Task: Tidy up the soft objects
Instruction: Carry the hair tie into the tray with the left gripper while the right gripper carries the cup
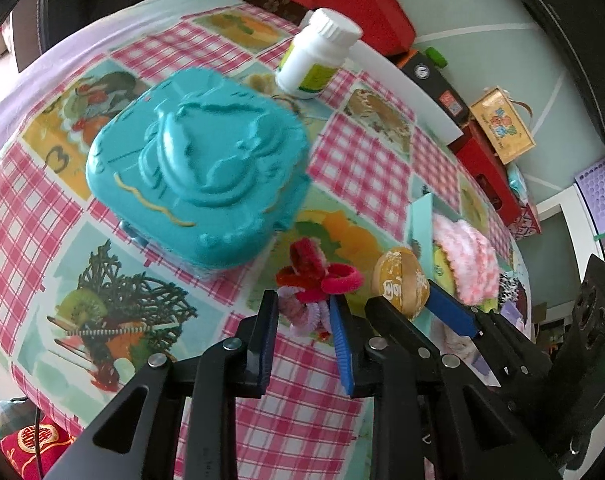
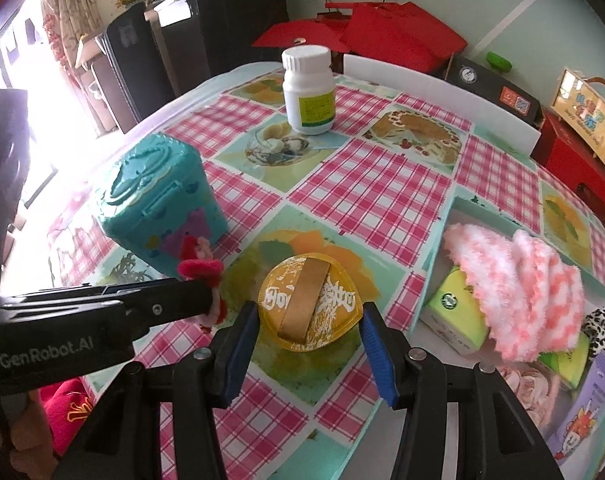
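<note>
A home: checked tablecloth (image 2: 366, 184), curtains (image 2: 68, 4), red gift bags (image 2: 402, 36)

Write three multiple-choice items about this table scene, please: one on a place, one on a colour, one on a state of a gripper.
1. Where does the fluffy pink cloth lie?
A. in the open box on the right
B. on the teal case
C. under the bottle

2. What colour is the cap of the bottle?
A. red
B. white
C. green

3. How is the right gripper?
A. shut on the bottle
B. out of view
C. open, one finger on each side of the round yellow pad

Answers: 1 A, the cloth lies over green packets inside the box. 2 B, cap and body are white. 3 C, gaps show between the blue pads and the yellow pad.
</note>
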A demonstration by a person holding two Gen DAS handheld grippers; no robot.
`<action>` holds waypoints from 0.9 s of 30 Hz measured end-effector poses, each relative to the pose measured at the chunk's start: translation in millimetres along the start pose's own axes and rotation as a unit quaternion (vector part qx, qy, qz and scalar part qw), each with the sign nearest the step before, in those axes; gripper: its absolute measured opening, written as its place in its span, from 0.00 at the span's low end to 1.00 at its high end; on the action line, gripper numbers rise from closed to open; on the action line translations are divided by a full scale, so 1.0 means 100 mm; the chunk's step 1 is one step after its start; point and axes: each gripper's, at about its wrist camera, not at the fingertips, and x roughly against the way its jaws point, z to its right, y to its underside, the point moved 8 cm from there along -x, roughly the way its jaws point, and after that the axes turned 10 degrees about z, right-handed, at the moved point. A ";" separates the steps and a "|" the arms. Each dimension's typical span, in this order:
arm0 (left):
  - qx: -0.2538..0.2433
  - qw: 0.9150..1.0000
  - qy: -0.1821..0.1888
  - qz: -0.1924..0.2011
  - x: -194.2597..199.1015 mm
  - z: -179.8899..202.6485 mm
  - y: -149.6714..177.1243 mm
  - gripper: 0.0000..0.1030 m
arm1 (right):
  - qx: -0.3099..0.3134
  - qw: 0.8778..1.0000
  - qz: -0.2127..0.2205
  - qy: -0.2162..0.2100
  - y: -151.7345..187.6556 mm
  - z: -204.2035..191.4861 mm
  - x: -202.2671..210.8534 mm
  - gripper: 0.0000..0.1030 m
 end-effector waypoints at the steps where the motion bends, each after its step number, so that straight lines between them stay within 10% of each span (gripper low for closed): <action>1: -0.004 1.000 0.004 0.004 0.03 0.04 -0.01 0.26 | -0.004 1.000 0.004 0.004 -0.01 0.03 0.04 0.53; 27: -0.179 0.981 0.064 0.042 0.25 1.43 0.19 0.26 | -0.159 0.963 0.110 0.187 0.19 1.46 1.48 0.53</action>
